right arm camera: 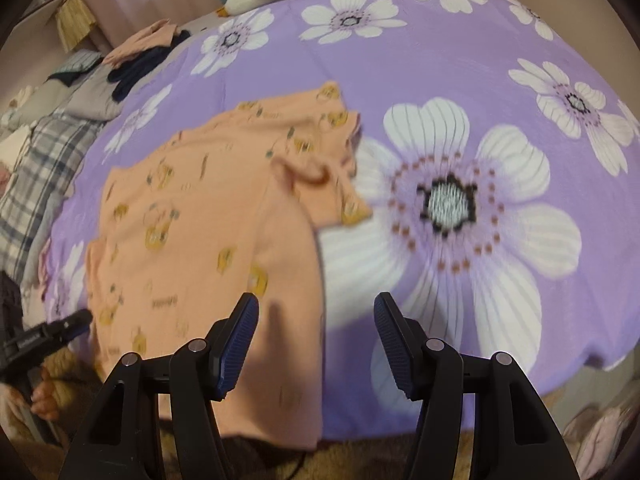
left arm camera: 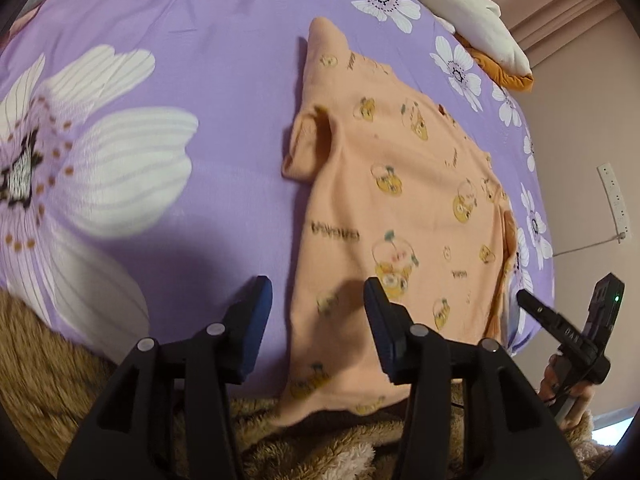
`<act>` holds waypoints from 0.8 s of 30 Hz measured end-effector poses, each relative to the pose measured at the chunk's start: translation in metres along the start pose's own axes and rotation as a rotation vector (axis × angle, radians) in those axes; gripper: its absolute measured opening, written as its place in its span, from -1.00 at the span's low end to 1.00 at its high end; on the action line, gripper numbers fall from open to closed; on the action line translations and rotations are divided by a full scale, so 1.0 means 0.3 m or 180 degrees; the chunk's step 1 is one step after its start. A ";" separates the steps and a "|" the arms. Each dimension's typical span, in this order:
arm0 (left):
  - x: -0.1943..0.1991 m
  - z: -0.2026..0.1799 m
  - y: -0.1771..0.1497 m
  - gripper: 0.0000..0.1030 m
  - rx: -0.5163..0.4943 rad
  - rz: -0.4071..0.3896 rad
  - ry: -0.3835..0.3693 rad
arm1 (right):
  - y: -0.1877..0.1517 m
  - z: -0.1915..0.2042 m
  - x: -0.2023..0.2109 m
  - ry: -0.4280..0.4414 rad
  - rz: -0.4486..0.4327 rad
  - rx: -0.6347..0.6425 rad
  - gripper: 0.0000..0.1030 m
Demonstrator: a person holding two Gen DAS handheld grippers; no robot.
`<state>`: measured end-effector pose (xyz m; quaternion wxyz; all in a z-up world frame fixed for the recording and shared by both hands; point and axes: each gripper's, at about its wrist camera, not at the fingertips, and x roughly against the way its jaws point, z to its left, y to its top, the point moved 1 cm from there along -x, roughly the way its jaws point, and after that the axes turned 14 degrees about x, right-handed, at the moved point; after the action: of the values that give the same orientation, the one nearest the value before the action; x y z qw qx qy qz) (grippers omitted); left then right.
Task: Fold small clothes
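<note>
A small orange shirt [left arm camera: 392, 208] with yellow cartoon prints lies spread flat on the purple flowered bedsheet [left arm camera: 192, 60], its hem hanging over the near edge. One short sleeve [left arm camera: 308, 148] is curled up. My left gripper [left arm camera: 318, 304] is open and empty, hovering over the shirt's left edge near the hem. The right gripper [left arm camera: 568, 300] shows at the far right there. In the right wrist view the shirt [right arm camera: 208, 232] lies left of centre, and my right gripper [right arm camera: 316, 324] is open and empty above its right edge. The left gripper [right arm camera: 52, 332] shows at the far left.
A white and orange pillow pile [left arm camera: 480, 24] sits at the far end of the bed. Folded clothes [right arm camera: 144, 52] and a plaid blanket [right arm camera: 44, 176] lie at the bed's left side. A brown fluffy blanket [left arm camera: 320, 448] runs along the near edge. A wall socket [left arm camera: 616, 200] is on the right.
</note>
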<state>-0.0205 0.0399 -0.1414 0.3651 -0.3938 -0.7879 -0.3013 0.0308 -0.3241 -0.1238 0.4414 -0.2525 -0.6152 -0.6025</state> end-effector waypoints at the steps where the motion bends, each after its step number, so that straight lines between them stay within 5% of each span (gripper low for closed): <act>1: 0.001 -0.005 -0.010 -0.09 -0.0030 0.0002 -0.0012 | -0.016 0.013 0.004 -0.0002 0.0015 0.0031 0.15; 13: -0.024 -0.023 -0.112 -0.12 -0.0165 0.0130 -0.0040 | -0.076 0.180 0.002 0.0204 0.0008 0.0351 0.15; 16: -0.044 -0.030 -0.119 -0.17 -0.0139 0.0167 -0.0060 | -0.073 0.202 -0.032 0.0030 0.0049 0.0453 0.15; 21: -0.064 -0.052 -0.123 -0.74 -0.0287 0.0120 0.0055 | -0.065 0.196 -0.087 -0.0092 0.0159 0.0406 0.14; 22: -0.068 -0.051 -0.122 -0.78 -0.0300 0.0117 0.0061 | -0.062 0.195 -0.087 -0.0105 0.0149 0.0416 0.09; 24: -0.067 -0.054 -0.122 -0.86 -0.0338 0.0115 0.0043 | -0.057 0.184 -0.086 -0.0196 0.0139 0.0417 -0.43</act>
<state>-0.0374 0.0010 -0.1557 0.3545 -0.4248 -0.7611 -0.3387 0.0157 -0.2676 -0.1481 0.4508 -0.2549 -0.6609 -0.5431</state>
